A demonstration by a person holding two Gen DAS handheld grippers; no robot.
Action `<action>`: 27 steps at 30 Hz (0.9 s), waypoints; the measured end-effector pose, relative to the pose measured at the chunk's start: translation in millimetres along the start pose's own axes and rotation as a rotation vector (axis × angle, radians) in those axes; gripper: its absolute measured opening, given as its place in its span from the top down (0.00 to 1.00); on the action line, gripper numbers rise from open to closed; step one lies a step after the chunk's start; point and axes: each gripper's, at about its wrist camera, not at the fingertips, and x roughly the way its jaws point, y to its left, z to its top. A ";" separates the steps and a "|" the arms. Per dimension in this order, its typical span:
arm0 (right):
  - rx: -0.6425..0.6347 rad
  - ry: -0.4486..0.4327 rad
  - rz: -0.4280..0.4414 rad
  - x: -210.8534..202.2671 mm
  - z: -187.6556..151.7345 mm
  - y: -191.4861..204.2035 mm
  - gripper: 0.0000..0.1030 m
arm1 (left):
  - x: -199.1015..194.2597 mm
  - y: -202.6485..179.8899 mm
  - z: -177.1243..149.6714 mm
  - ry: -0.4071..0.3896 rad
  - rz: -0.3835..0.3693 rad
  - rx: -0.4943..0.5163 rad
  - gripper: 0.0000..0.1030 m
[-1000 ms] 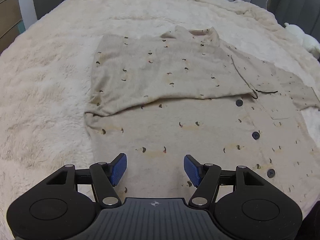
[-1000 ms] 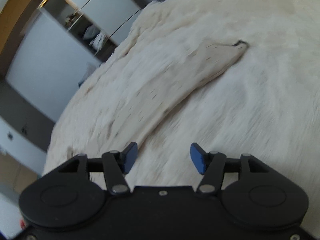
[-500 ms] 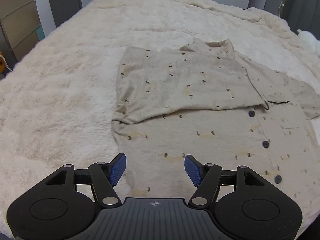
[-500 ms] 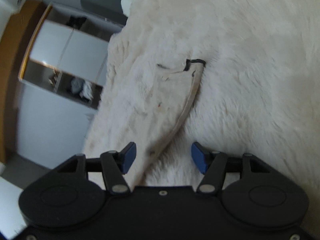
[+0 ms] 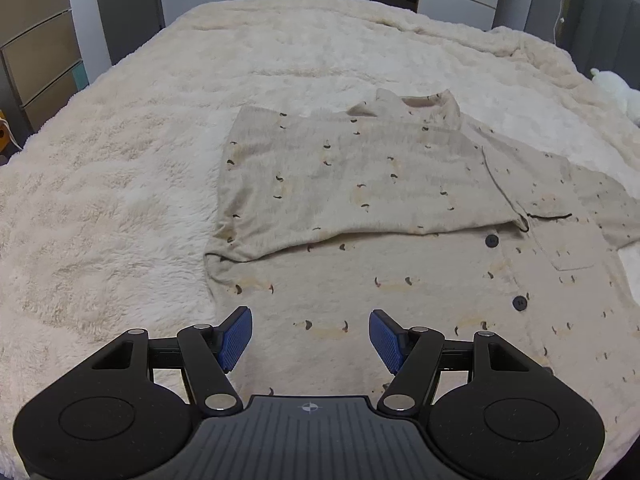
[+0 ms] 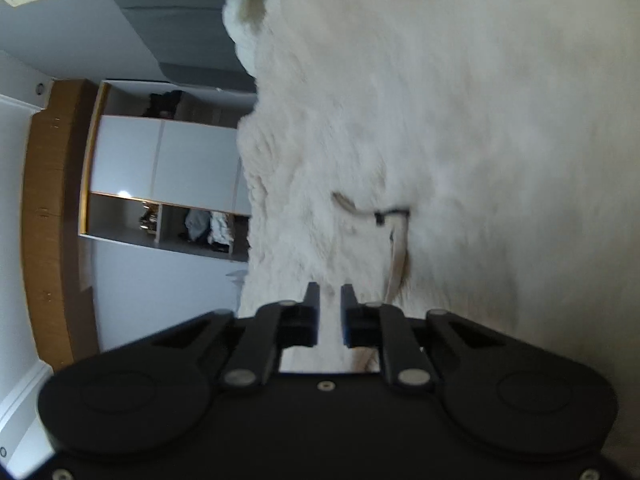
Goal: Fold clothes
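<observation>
Right gripper point(image 6: 330, 300) jaws just closed; shirt point(image 5: 400, 208) collar far.

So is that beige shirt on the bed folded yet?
Partly. The shirt's left sleeve lies folded across its buttoned front; its right side remains spread.

shirt point(image 5: 360, 208): one, beige, was lying on the blanket
dark buttons point(image 5: 491, 241): two showed
blanket point(image 5: 120, 200): one
soft toy point(image 5: 616, 92): one

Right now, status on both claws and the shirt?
Left claw open over shirt hem, empty. Right claw just closing beside sleeve; pale material between jaws, grip unclear. One side folded in. Nothing in the way.
</observation>
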 end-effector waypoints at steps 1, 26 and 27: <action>-0.009 -0.018 -0.003 -5.1 1.0 1.9 0.88 | 0.4 0.4 -0.3 -0.001 -0.003 -0.006 0.42; -0.302 -0.165 -0.228 74.0 -59.8 81.4 0.98 | 14.2 -24.7 12.6 -0.063 -0.137 0.003 0.40; -0.357 -0.167 -0.223 72.5 -68.5 97.1 0.98 | 17.0 -24.5 12.5 -0.060 -0.141 0.003 0.40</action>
